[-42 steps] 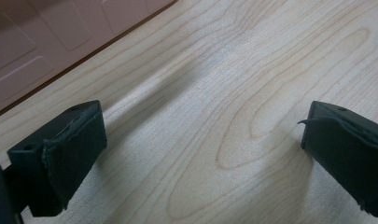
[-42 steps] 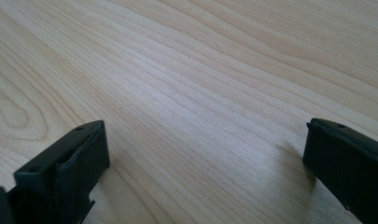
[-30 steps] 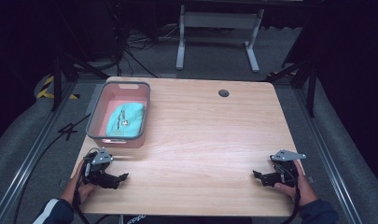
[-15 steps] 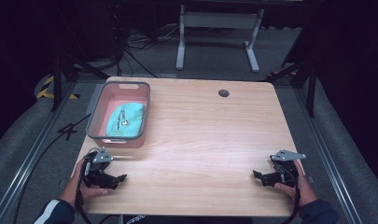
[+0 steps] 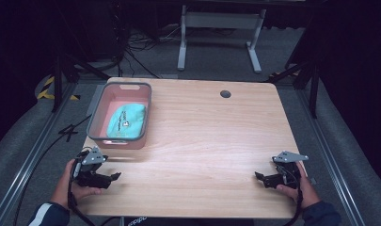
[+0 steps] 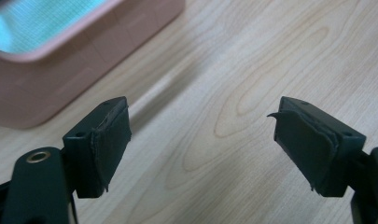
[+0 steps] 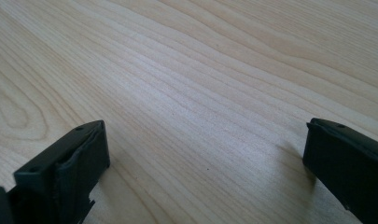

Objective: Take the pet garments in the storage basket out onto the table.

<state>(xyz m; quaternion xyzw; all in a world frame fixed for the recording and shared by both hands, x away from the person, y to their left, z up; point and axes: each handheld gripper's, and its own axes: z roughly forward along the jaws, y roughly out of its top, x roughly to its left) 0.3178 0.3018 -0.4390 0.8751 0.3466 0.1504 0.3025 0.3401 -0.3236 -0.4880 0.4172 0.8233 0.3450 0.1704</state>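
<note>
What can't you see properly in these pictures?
- The small mark on the teal cloth in the pink bin: too small in the high view to say what it is.
- The bin in the left gripper view: blurred and cut off by the top and left edges.
- The right gripper in its own view: its fingers are cut off by the bottom and right edges.

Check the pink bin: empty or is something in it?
Not empty. A teal cloth lies inside the pink bin, covering much of its floor.
</note>
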